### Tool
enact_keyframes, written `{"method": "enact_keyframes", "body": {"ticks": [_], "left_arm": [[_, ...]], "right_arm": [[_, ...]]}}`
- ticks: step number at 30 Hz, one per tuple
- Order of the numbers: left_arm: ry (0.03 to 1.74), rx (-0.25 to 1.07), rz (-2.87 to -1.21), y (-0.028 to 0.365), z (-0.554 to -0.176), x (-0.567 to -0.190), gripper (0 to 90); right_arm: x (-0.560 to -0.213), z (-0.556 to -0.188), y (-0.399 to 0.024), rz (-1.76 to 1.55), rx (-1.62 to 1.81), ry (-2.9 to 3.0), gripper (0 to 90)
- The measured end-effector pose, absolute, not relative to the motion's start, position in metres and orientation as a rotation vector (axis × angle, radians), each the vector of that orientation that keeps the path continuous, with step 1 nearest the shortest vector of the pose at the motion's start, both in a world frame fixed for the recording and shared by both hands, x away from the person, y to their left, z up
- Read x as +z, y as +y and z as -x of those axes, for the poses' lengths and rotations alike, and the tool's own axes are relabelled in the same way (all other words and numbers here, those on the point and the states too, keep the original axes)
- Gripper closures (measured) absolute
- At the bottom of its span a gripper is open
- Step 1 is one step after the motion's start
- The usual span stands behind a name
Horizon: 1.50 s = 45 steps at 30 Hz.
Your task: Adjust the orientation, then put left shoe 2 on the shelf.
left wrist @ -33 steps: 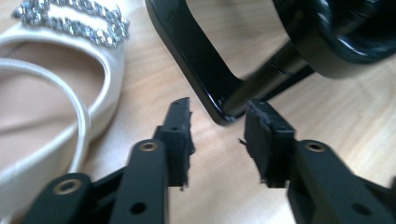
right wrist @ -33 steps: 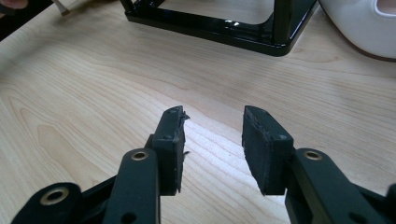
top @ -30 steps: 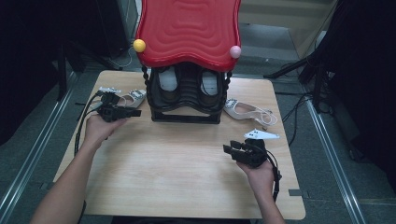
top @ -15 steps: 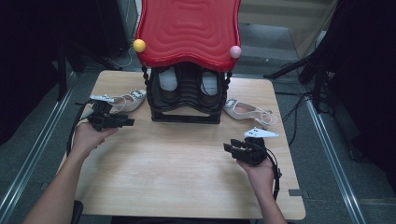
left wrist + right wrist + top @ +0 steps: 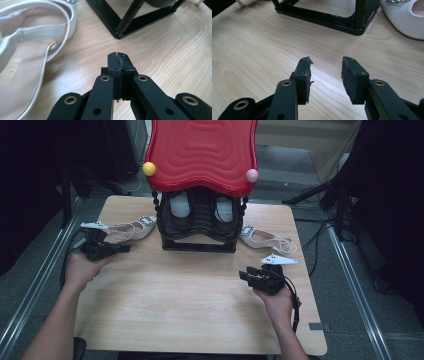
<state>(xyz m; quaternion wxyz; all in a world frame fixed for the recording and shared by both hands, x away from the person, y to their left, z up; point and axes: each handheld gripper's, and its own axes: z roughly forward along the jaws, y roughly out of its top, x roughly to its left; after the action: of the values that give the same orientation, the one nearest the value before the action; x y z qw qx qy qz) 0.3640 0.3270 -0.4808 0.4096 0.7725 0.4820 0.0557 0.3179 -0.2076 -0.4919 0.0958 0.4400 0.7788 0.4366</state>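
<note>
- Jaws of my left gripper (image 5: 118, 56) are pressed together with nothing between them, having just closed; they hang over bare worktop (image 5: 190, 305) just beside the left sandal (image 5: 131, 229).
- Jaws of my right gripper (image 5: 325, 66) stand apart and empty, low over the wood near the worktop's right side.
- Left sandal: white, strapped, lying flat at the worktop's left edge, beside the black shoe rack (image 5: 200, 222); in the left gripper view its insole (image 5: 22, 75) sits left of my jaws, apart from them.
- Right sandal (image 5: 262, 239): lying right of the rack, beyond my right hand (image 5: 272, 292).
- Shoe rack: at the back centre, under a red wavy top (image 5: 202, 150), with a pair of shoes inside.
</note>
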Motion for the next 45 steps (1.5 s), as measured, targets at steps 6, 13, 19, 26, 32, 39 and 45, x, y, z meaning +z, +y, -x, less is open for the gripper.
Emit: {"method": "enact_keyframes", "body": {"ticks": [6, 13, 19, 26, 32, 39, 45], "left_arm": [[1.231, 0.184, -1.937, 0.339, -0.356, -0.482, 90.0], [1.272, 0.21, -1.894, 0.362, -0.349, -0.486, 90.0], [1.294, 0.214, -1.894, 0.377, -0.346, -0.492, 90.0], [1.329, 0.235, -1.882, 0.393, -0.347, -0.503, 90.0], [1.388, 0.215, -1.905, 0.399, -0.351, -0.514, 90.0], [1.42, 0.244, -1.875, 0.408, -0.359, -0.526, 90.0], [1.446, 0.278, -1.865, 0.408, -0.373, -0.53, 90.0]], "right_arm": [[-0.492, -0.322, -0.204, -1.304, 1.306, 2.314, 60.4], [-0.491, -0.324, -0.202, -1.294, 1.305, 2.319, 60.5], [-0.492, -0.326, -0.201, -1.294, 1.306, 2.322, 60.5], [-0.492, -0.326, -0.201, -1.298, 1.304, 2.321, 60.5], [-0.492, -0.326, -0.201, -1.297, 1.302, 2.322, 60.4], [-0.492, -0.325, -0.203, -1.304, 1.3, 2.321, 60.3], [-0.493, -0.323, -0.205, -1.319, 1.299, 2.315, 60.3]]}}
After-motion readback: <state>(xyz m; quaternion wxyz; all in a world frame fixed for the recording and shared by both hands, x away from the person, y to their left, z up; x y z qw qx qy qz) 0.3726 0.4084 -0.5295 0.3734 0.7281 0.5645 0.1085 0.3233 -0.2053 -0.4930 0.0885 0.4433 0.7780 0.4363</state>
